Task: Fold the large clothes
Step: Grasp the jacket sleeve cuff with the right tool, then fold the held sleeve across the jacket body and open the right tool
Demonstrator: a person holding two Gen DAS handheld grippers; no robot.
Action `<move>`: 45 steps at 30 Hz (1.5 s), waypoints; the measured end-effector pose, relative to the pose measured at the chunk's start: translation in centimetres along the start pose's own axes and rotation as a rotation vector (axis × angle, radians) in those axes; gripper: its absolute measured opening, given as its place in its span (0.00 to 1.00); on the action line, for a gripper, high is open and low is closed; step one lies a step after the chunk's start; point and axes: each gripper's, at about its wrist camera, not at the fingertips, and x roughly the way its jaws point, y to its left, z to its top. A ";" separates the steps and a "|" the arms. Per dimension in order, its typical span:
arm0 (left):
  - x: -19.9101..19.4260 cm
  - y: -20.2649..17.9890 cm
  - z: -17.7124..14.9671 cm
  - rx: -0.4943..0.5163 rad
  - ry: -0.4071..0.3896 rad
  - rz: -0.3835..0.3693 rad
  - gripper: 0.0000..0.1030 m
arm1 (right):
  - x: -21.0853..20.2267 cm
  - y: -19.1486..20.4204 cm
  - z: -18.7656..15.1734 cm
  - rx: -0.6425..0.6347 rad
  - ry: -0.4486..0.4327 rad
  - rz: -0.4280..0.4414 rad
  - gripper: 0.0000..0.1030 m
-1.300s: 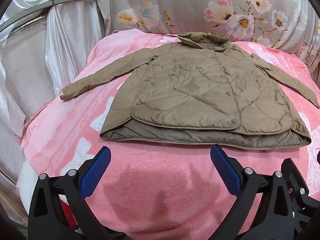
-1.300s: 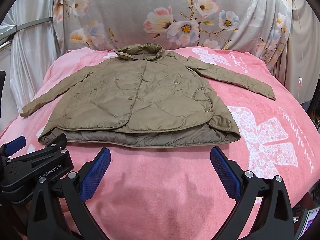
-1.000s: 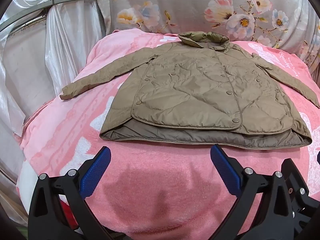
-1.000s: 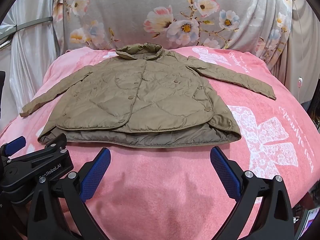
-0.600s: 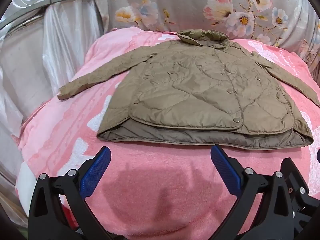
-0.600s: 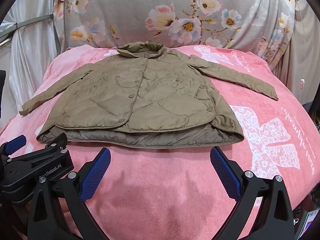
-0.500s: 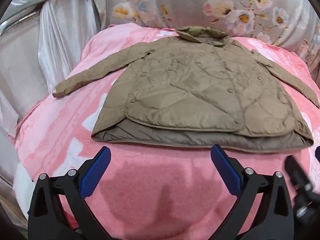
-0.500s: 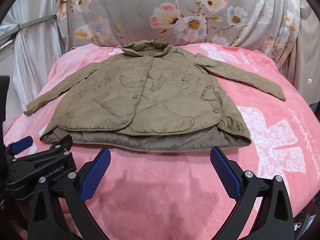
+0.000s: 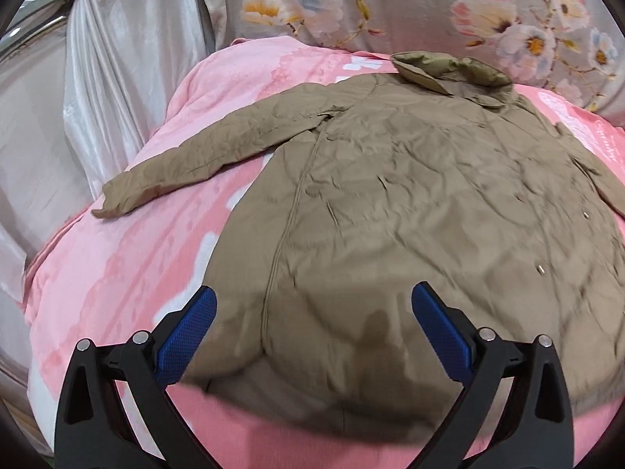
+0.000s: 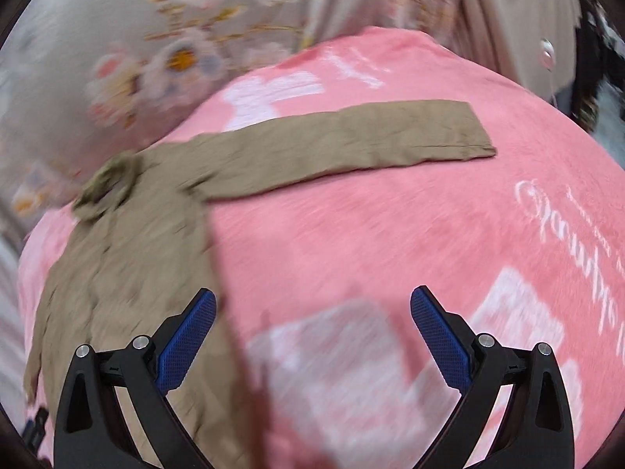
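An olive-brown quilted jacket (image 9: 410,203) lies flat on a pink blanket (image 9: 129,258), collar (image 9: 449,68) at the far side and its left sleeve (image 9: 203,160) stretched out to the left. My left gripper (image 9: 312,332) is open just above the jacket's near left hem. In the blurred right wrist view the jacket's right sleeve (image 10: 351,144) reaches out across the blanket (image 10: 390,234), cuff at the right. My right gripper (image 10: 312,332) is open over the blanket beside the jacket's right side, nothing between its fingers.
A grey floral cloth (image 9: 390,4) hangs behind the bed. Silvery-white drapery (image 9: 97,70) with a metal bar stands on the left. A beige curtain (image 10: 508,11) hangs at the far right. The blanket drops away at its left edge.
Both grippers have moved forward over the bed. The left now hovers over the jacket's near hem; the right has swung to the right, facing the right sleeve. Both stay open.
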 end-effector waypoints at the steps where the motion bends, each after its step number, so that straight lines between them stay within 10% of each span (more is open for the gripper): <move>1: 0.5 0.1 0.4 -0.005 0.004 0.000 0.95 | 0.8 -0.8 1.0 0.018 0.000 -0.012 0.95; 13: 5.9 0.9 4.4 -0.076 -0.006 0.071 0.95 | 9.7 -9.3 9.6 0.246 -0.033 -0.129 0.95; 16: 6.9 1.2 4.9 -0.088 0.016 0.078 0.95 | 10.5 -8.8 10.7 0.247 -0.062 -0.176 0.68; 18: 7.5 1.7 5.1 -0.102 0.022 0.099 0.95 | 10.9 -8.7 11.8 0.246 -0.075 -0.176 0.23; 20: 7.6 2.2 5.1 -0.109 0.022 0.100 0.95 | 10.7 -7.6 12.8 0.249 -0.090 -0.134 0.08; 30: 8.0 4.8 5.1 -0.101 0.016 0.202 0.95 | 1.8 17.0 11.2 -0.239 -0.249 0.258 0.05; 36: 8.6 6.2 3.8 -0.118 0.045 0.197 0.95 | 2.5 30.0 3.7 -0.481 -0.123 0.437 0.05; 45: 9.2 6.3 2.6 -0.140 0.032 0.151 0.95 | 7.9 38.4 -6.9 -0.639 0.121 0.524 0.04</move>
